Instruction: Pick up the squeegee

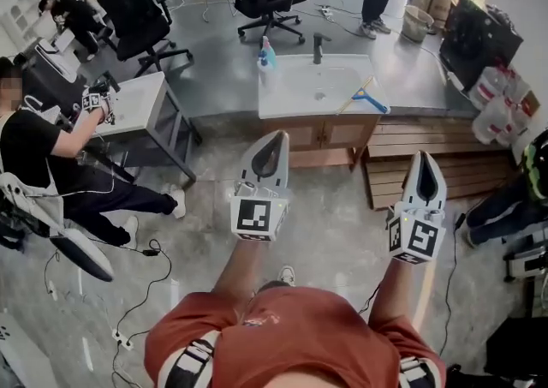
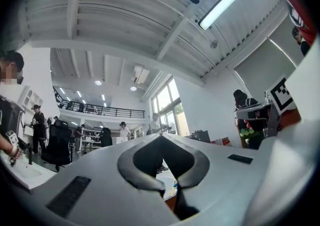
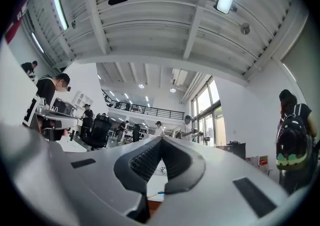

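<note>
Grey concrete floor (image 1: pixel 342 232), cables trailing across it at lower left.
White-topped sink counter (image 1: pixel 287 95) on a wooden cabinet stands straight ahead, well apart from both grippers.
Stack of wooden pallets (image 1: pixel 445 168) just right of the cabinet.
White table (image 1: pixel 137 104) to the left, a seated person (image 1: pixel 34 155) in black working at it.
Two black office chairs (image 1: pixel 133 5) behind the counter and table.

Left gripper (image 1: pixel 279 134): held out in front over bare floor, tipped slightly upward. Its own view shows the jaws closed tip to tip with nothing between them.
Right gripper (image 1: pixel 425 155): same posture, level with the pallet edge, jaws pressed together and empty (ribbed pads meet at the tip in its own view).

On the counter top: a blue spray bottle (image 1: pixel 267 54) at the back left corner and a dark faucet (image 1: pixel 318 46) at the back edge.
Squeegee (image 1: pixel 368 101), blue head and yellow handle, lies flat at the counter's right end, head toward the front edge, untouched.
</note>
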Motion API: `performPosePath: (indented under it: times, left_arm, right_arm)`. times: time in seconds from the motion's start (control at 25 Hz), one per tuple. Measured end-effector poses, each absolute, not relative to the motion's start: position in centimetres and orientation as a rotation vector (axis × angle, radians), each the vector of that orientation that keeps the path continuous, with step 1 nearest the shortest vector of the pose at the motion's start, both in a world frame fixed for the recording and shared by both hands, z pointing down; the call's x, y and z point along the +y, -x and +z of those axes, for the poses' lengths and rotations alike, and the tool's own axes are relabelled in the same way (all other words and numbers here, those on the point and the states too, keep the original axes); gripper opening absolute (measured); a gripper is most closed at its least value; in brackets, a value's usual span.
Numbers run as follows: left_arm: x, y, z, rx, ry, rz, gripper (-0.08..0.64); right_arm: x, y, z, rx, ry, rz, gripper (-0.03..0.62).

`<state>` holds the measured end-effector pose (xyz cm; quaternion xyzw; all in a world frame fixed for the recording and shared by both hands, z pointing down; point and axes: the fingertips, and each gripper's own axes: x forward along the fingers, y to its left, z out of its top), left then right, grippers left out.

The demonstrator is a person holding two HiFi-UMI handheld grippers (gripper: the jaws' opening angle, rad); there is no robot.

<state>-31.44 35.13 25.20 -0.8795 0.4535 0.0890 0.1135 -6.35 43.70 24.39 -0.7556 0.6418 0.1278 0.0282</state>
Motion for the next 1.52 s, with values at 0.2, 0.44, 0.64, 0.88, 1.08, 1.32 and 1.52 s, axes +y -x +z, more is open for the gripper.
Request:
performPosePath:
  times: [0.2,0.44,0.64,0.88,1.08,1.32,1.52]
  left_arm:
    - [32.0,34.3,24.7,1.32,2.571,0.279,0.018]
    - [28.9,37.1,25.1,1.308,2.594,0.282,0.018]
    - [27.4,38.2,26.0,1.3,2.635,0.287,0.018]
    - [25.5,37.4,27.2,1.286,2.652,0.261,0.018]
    - [23.8,36.1,26.9,1.294,2.63,0.262,0.018]
    - [20.4,32.5,27.7,1.291,2.619,0.242,0.018]
    - [17.0,27.9,27.7,1.291,2.618,0.233,0.018]
  right_arm:
    - [40.4,8.7,24.3,1.956,2.303,0.358,0.006]
    - [37.4,12.0,24.5,1.966,2.306,0.361,0.006]
    - [36.7,13.2,24.5,1.937,2.314,0.399,0.006]
    - [35.0,12.6,24.9,1.931,2.332,0.408,0.008]
    - [33.2,11.4,25.0,1.93,2.268,0.414,0.008]
    - [29.9,7.7,26.2,1.924,2.272,0.403,0.006]
    - [26.5,3.1,27.2,1.921,2.284,0.373,0.006]
